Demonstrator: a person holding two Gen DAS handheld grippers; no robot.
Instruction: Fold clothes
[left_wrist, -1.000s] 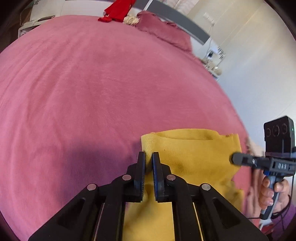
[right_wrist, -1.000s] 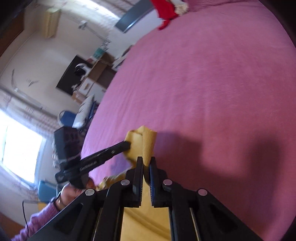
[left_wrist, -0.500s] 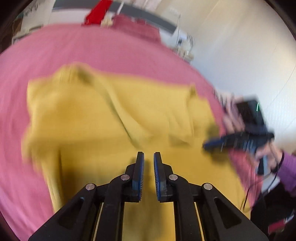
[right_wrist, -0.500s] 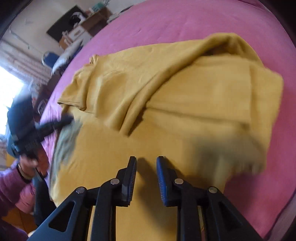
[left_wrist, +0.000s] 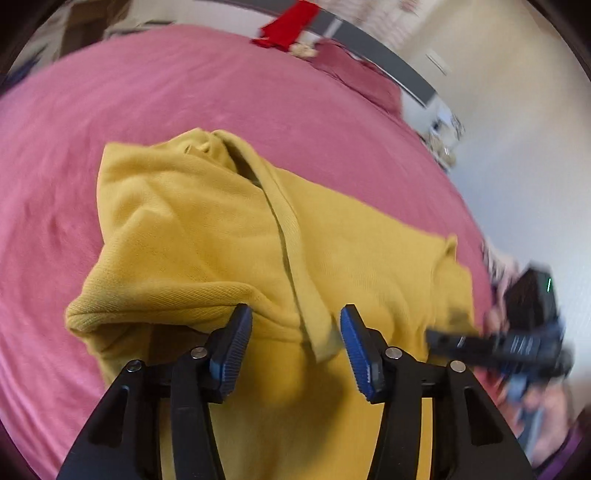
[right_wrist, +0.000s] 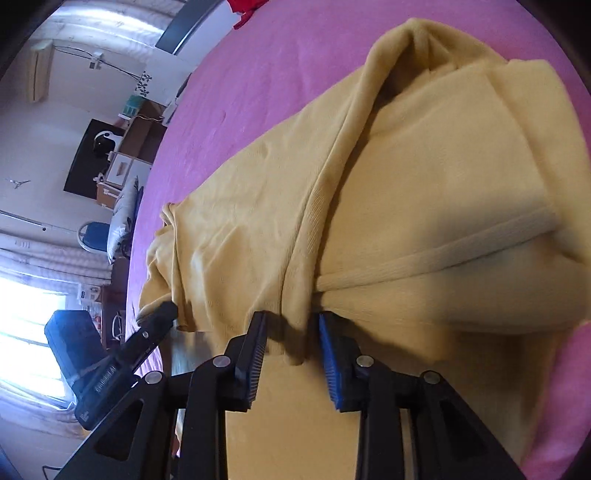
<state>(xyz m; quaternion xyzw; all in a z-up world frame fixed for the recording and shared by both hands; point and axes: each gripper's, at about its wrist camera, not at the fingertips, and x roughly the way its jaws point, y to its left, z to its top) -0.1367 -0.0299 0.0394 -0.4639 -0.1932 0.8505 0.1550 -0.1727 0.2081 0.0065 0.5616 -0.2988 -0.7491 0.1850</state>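
The left gripper and right gripper, jaws just parted and clear of cloth, hover over the yellow sweater doubled on the pink bedspread: fold released, next likely regripping an edge.

Daylight from window, blown out; left-wrist view motion-blurred at edges, heavy fisheye vignette; soft finger shadows on yellow garment.
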